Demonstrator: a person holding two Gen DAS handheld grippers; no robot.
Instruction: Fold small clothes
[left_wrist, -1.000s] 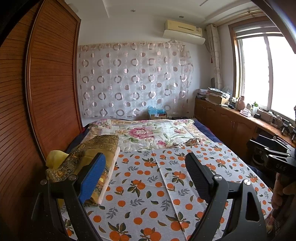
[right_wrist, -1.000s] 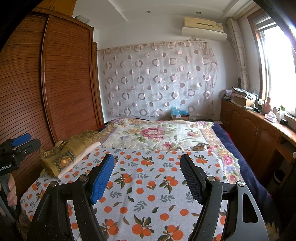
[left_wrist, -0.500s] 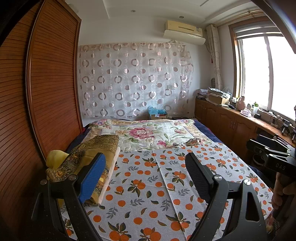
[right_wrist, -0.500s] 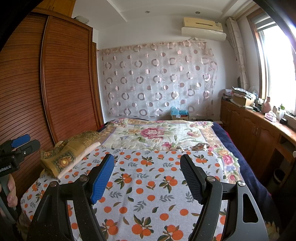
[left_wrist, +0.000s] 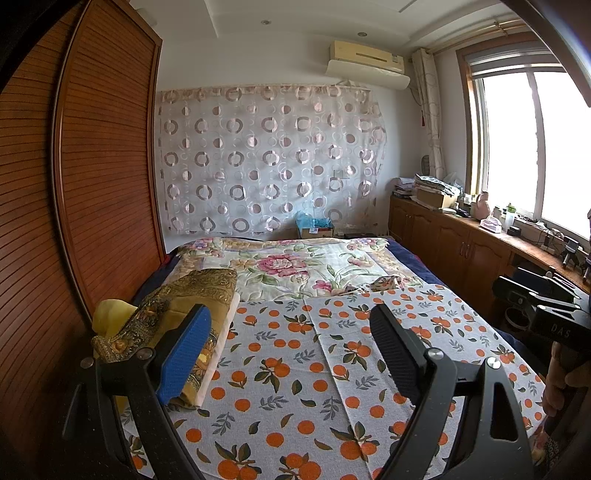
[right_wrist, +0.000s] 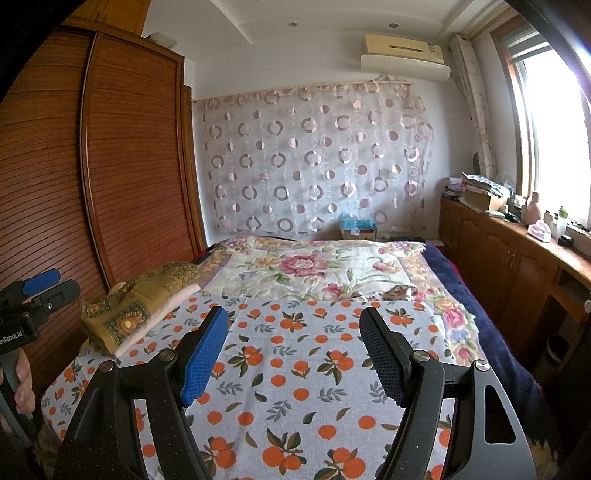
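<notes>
Our left claw stands wide with nothing between its blue and black pads, and our right claw is wide and empty too, both hanging above the orange-print sheet that covers the near end of the bed. The only small garment we can make out is a crumpled patterned piece lying at the far edge of that sheet, where it meets the floral quilt, well apart from both claws. On the left edge rests a stack of folded mustard-gold cloth, which we judge to be finished work or spare bedding; we cannot tell which. We judge the fold has not begun, so the step in hand is the reach. To do it well we should bring the crumpled piece onto the flat orange-print area, spread it smooth, then have each claw pinch one corner low, at the fabric only, so the sheet beneath is not caught up. Soft cloth will sag, so both corners should rise together. The left wrist view shows the right claw's black body and the hand gripping it at its right edge, plus a seam running down the sheet. The right wrist view instead shows the left claw from the side, the dark blue blanket and the wardrobe more fully.
</notes>
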